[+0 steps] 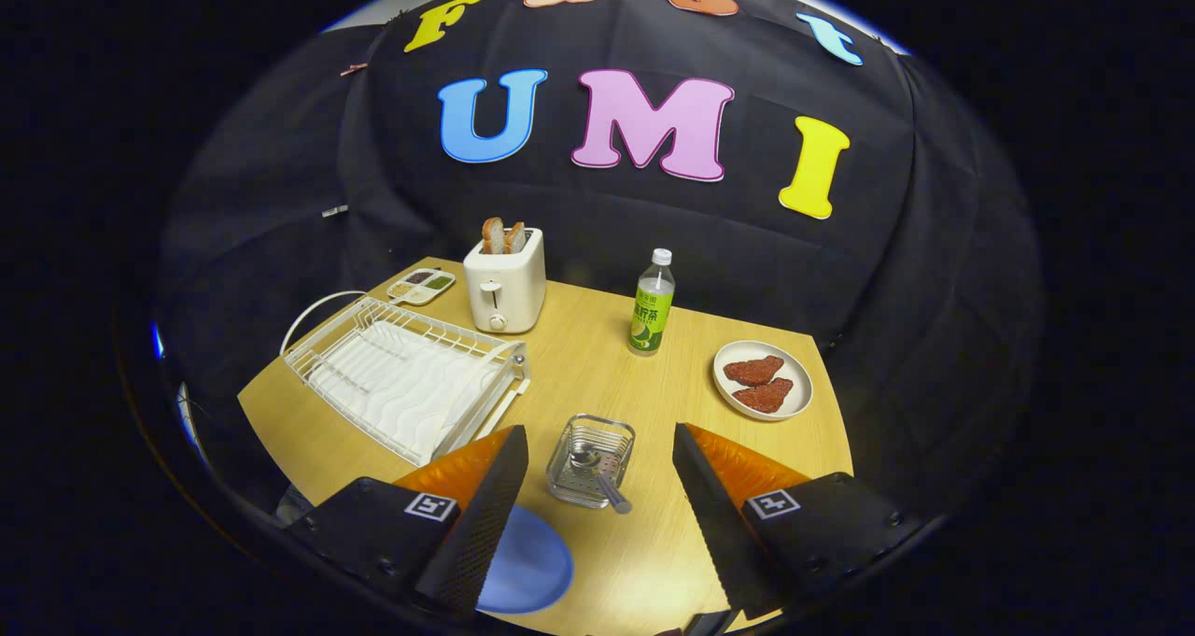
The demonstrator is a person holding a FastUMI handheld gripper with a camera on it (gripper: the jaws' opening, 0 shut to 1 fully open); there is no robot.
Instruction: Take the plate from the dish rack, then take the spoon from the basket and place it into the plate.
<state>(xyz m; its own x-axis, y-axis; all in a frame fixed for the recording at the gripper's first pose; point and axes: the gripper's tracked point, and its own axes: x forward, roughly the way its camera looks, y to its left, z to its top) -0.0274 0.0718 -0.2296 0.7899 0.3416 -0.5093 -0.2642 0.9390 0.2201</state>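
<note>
Gripper view: the gripper [597, 487] hangs with fingers spread wide and empty above the wooden table [597, 356]. Between them sits the square wire-mesh basket [591, 461], the metal spoon [597, 477] lying inside with its handle poking out. The smooth round blue plate [527, 561] lies flat just left of the basket; the white wire dish rack [406, 374] stands farther left.

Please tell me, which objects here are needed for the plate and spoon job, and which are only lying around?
For the job: dish rack, now without a plate; blue plate on the table by the claw, which is open; spoon in the basket.

Lying about: toaster with bread, bottle, plate of meat, small divided tray.
</note>
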